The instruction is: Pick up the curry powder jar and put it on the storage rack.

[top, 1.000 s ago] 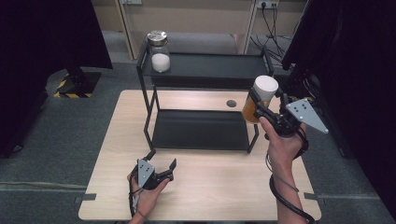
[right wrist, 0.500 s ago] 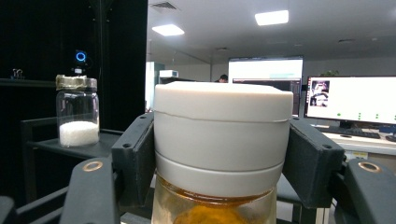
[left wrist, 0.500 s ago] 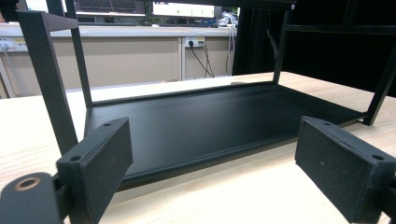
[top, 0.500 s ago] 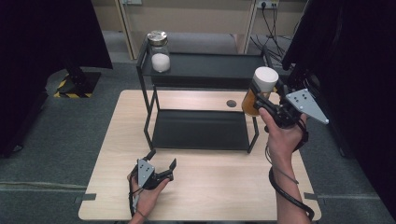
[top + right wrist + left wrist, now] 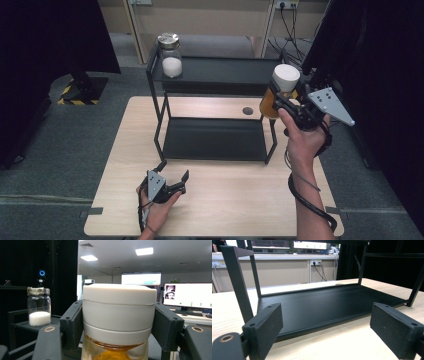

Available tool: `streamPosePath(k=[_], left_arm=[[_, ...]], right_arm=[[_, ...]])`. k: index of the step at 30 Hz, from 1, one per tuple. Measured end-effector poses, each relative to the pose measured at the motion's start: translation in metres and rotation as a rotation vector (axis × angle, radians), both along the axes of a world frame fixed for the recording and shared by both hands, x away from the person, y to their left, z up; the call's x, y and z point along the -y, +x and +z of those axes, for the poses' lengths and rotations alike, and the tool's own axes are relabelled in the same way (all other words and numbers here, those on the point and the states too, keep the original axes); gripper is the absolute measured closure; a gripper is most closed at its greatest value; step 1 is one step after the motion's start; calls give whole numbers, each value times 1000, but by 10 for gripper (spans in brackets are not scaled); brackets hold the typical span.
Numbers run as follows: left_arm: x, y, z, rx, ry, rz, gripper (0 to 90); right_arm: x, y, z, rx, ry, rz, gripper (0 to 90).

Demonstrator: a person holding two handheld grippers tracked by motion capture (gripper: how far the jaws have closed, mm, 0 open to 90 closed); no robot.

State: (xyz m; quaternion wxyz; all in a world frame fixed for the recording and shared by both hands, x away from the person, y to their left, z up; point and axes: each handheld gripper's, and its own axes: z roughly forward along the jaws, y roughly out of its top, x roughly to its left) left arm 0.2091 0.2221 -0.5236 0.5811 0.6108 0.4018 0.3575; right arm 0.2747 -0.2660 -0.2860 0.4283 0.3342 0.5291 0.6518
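A jar with a white lid and orange contents (image 5: 280,90) (image 5: 118,322) hangs in the air at the right end of the black two-level shelf (image 5: 215,75), about level with its top. My right gripper (image 5: 277,97) (image 5: 119,325) is shut on it, jaws pressing the lid from both sides. A glass jar of white powder with a metal lid (image 5: 170,55) (image 5: 39,306) stands at the left end of the shelf's top level. My left gripper (image 5: 172,172) (image 5: 325,330) rests open on the table in front of the shelf, nothing between its jaws, facing the lower tray (image 5: 324,305).
The shelf stands on a light wooden table (image 5: 220,200). A small dark round hole (image 5: 248,111) sits in the tabletop behind the shelf. Dark curtains flank both sides, and the right gripper's cable (image 5: 305,195) trails along the forearm.
My right gripper has carried the orange jar slightly up and toward the shelf's top level. The left gripper has stayed put.
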Motion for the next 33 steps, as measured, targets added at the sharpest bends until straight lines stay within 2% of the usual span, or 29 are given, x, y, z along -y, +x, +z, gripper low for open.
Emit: streamPosePath(k=[33], left_arm=[[-1,1,0,-4,-1,-4,106]], right_arm=[[-11,23,31,1,-2,-20,340]])
